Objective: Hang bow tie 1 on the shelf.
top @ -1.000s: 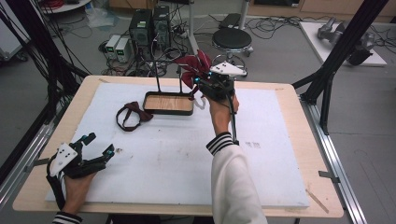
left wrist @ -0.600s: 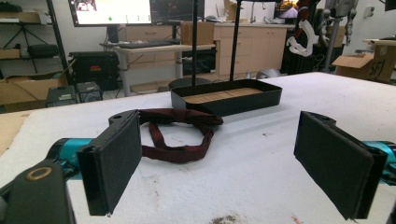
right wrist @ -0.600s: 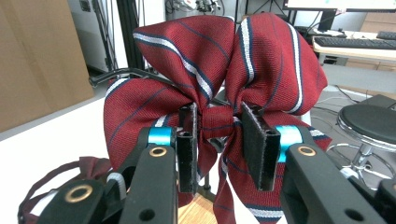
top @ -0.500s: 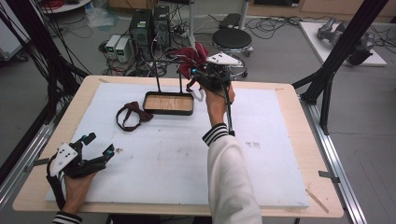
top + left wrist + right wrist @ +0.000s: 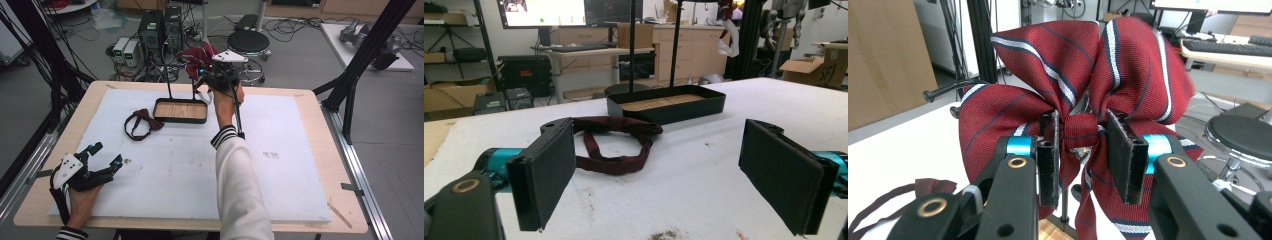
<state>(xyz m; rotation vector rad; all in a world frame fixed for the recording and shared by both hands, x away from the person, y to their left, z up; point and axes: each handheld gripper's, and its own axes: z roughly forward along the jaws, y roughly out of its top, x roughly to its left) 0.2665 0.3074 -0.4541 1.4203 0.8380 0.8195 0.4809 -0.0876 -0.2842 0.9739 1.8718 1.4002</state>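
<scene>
My right gripper (image 5: 204, 73) is raised over the table's far edge, shut on the knot of a red striped bow tie (image 5: 197, 56). In the right gripper view the tie (image 5: 1068, 75) fans out above both pads, which pinch its centre band, at my right gripper (image 5: 1082, 155). A black tray stand (image 5: 159, 116) with two upright posts stands just below and left of it. A dark maroon bow tie (image 5: 142, 124) lies on the white mat left of the tray. My left gripper (image 5: 106, 153) rests open near the front left corner, the maroon tie (image 5: 616, 145) lying ahead of its jaws.
A white mat (image 5: 280, 170) covers most of the wooden table (image 5: 320, 130). Black frame struts rise at the left and right edges. A stool (image 5: 247, 42) and computer boxes (image 5: 159, 27) stand on the floor beyond the far edge.
The right hand has carried the striped bow tie farther away and leftward, closer to the stand's posts. The left gripper has stayed where it was.
</scene>
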